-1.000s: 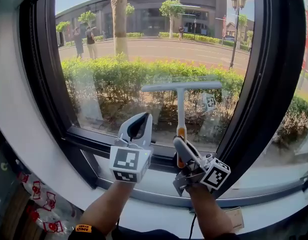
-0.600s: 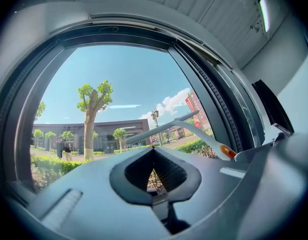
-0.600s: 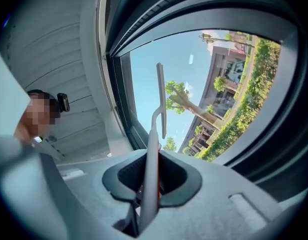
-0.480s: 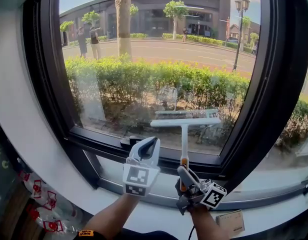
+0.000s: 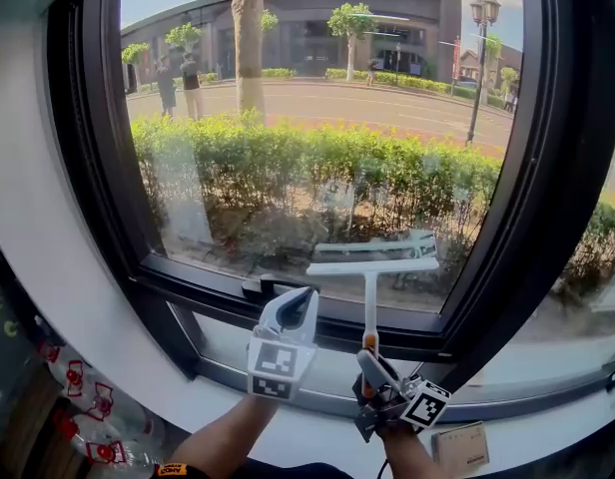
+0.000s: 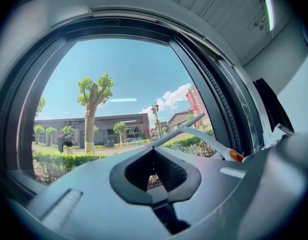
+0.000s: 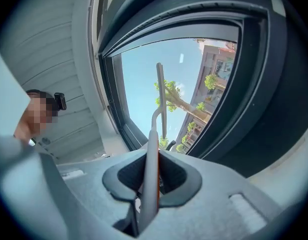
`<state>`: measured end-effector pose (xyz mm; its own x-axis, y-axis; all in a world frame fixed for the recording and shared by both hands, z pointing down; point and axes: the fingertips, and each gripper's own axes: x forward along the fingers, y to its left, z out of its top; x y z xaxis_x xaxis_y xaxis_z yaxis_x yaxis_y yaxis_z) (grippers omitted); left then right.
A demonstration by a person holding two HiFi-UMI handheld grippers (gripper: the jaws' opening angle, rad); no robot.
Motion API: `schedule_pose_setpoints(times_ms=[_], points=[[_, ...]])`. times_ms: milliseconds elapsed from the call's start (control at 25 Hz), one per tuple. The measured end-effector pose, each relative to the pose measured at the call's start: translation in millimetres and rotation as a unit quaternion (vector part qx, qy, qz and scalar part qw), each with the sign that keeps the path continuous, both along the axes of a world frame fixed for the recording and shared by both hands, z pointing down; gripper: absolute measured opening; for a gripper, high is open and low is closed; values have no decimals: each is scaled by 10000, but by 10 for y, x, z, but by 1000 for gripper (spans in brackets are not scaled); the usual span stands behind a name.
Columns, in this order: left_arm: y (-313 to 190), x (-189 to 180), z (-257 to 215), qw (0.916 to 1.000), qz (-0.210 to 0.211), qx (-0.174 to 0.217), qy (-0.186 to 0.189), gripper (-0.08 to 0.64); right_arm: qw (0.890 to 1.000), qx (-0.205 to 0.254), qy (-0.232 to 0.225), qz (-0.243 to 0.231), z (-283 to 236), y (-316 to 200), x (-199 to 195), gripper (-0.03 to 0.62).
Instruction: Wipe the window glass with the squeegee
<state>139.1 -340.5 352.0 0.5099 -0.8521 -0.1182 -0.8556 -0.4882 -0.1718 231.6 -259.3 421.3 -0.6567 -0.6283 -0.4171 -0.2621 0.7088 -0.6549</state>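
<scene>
Clamping the squeegee (image 5: 370, 267) by its handle, the right claw (image 5: 371, 359) holds the blade low against the window glass (image 5: 317, 158). The left claw (image 5: 294, 305), closed on nothing, hovers before that glass's bottom edge.

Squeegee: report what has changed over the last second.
The squeegee slid down the glass from mid-pane to near its bottom edge, pulled by the right gripper. The left gripper dropped alongside. Unchanged: right gripper shut on the squeegee, left gripper shut and empty.
</scene>
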Motion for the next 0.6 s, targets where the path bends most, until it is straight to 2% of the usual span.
schedule_pose_setpoints(times_ms=[320, 600], points=[[18, -6, -14, 10000, -13, 33, -6, 11, 9998, 175, 81, 42, -106, 95, 70, 44], [82, -24, -170, 9998, -13, 185, 39, 11, 9954, 939, 186, 19, -813, 67, 125, 44]])
